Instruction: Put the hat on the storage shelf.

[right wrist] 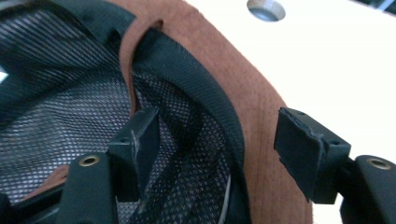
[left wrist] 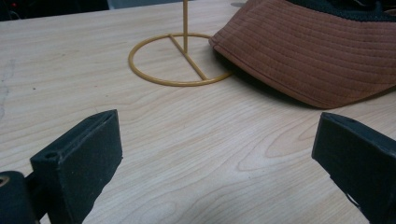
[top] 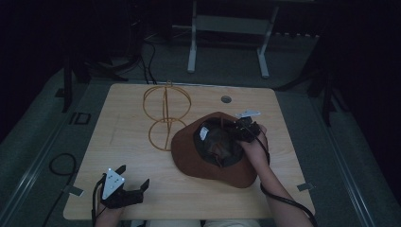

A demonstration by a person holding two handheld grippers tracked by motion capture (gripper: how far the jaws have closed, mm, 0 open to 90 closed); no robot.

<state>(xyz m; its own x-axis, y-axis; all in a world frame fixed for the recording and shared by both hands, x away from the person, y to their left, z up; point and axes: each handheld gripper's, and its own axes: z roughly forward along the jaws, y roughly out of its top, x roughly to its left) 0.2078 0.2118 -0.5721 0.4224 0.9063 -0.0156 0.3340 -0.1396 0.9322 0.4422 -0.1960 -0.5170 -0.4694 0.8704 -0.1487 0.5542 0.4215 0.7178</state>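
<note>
A brown brimmed hat (top: 208,166) lies upside down on the wooden table (top: 127,142), its black mesh lining facing up. My right gripper (top: 238,127) sits at the far right edge of the crown opening. In the right gripper view its jaws straddle the hat's rim (right wrist: 233,88): one jaw is inside against the mesh, the other outside over the brim, with a gap still showing, so the right gripper (right wrist: 217,123) is open. A gold wire hat stand (top: 166,111) stands just left of the hat. My left gripper (top: 134,175) rests open near the front left edge.
In the left gripper view the stand's ring base (left wrist: 180,60) touches the hat's brim (left wrist: 317,51), and bare wood lies between the left gripper's (left wrist: 218,130) jaws. A round cable hole (top: 226,99) sits at the table's back. A cable loop (top: 61,164) lies on the floor at the left.
</note>
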